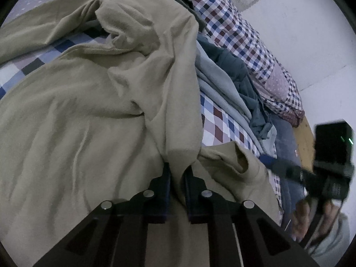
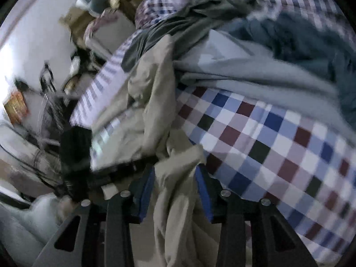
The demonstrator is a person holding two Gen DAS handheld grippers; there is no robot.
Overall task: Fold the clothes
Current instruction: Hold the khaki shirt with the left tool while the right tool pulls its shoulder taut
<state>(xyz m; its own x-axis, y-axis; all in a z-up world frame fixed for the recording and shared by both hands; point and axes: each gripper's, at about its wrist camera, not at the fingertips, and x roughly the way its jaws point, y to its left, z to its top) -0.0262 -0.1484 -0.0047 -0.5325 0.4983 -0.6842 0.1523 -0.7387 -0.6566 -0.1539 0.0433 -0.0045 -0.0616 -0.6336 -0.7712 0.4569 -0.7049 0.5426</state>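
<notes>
We find both tools clamped on the beige garment (image 1: 93, 115): the left gripper (image 1: 178, 178) pinches a fold low in the frame's centre, and the right gripper (image 2: 175, 189) holds a bunched edge between its 2 blue pads (image 2: 204, 191). We judge a good fold needs even tension between the 2 grips, the edges drawn level before laying down. The garment sprawls creased over the checked bedsheet (image 2: 267, 138), filling the left view; grey-blue clothes (image 1: 224, 82) lie heaped right of centre.
</notes>
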